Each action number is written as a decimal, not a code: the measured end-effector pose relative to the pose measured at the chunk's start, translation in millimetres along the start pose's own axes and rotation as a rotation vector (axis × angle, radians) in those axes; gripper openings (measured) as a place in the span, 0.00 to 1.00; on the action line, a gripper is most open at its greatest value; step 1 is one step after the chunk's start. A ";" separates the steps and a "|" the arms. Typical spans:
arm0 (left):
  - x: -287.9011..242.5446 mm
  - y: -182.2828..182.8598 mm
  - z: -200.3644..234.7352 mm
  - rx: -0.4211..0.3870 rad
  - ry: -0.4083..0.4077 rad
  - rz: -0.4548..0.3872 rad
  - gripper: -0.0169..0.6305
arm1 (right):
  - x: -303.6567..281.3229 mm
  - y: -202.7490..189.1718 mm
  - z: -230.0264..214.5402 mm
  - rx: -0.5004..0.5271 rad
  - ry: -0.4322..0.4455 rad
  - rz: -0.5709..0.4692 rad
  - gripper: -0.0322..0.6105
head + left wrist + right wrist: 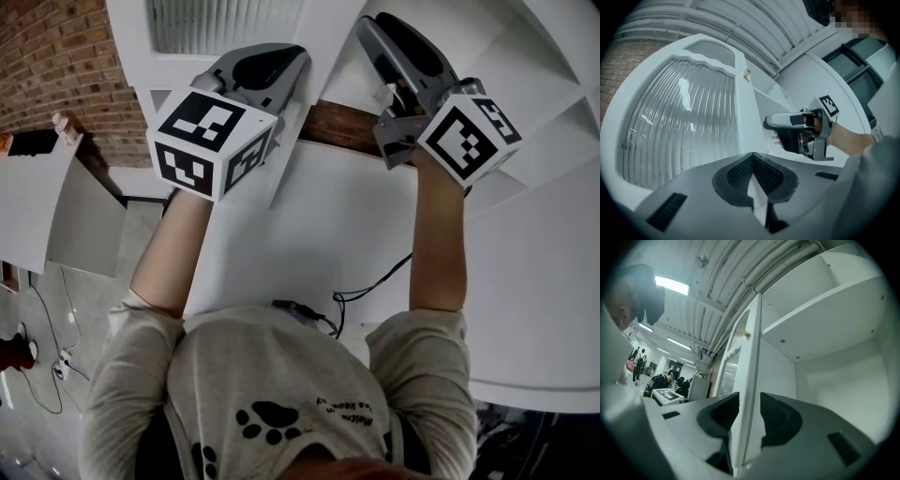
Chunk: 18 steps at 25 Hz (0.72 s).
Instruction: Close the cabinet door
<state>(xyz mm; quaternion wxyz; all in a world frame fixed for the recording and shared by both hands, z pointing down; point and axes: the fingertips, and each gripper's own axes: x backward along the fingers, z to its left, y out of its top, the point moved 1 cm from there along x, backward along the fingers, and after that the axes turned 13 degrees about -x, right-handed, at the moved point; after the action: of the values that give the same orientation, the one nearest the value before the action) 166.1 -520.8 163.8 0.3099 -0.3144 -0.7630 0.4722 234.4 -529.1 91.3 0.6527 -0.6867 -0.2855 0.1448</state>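
Right gripper [750, 404] is released, its jaws straddling the free edge of the door [751, 348] without clamping. The left gripper [753, 157] is clenched on nothing, near the door's outer face. The door stands ajar, swung out from the cabinet [834, 305]. Main risk: the loose jaws slide off the edge mid-push and leave it ajar. Lesser risk: a jaw gets pinched between door and cabinet as the gap shuts.

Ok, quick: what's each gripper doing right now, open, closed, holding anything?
Left gripper: fingers closed, nothing between them.
Right gripper: fingers open, straddling the cabinet door edge, not clamped on it.
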 end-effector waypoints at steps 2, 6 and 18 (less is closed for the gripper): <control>-2.2 -2.3 5.0 0.006 0.002 -0.001 0.04 | 0.8 -2.2 -4.3 -0.001 -0.019 0.006 0.28; -5.7 -5.6 15.3 0.017 0.006 0.000 0.04 | 1.9 -5.6 -11.8 -0.002 -0.056 0.017 0.28; -4.1 4.4 -13.5 0.008 -0.003 0.004 0.04 | 53.6 -31.2 -7.0 -0.011 -0.166 -0.030 0.08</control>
<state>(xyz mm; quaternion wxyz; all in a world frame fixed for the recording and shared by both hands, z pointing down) 179.8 -515.3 163.9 0.3091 -0.3138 -0.7611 0.4761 274.6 -504.1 131.9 0.6252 -0.6714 -0.3496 0.1900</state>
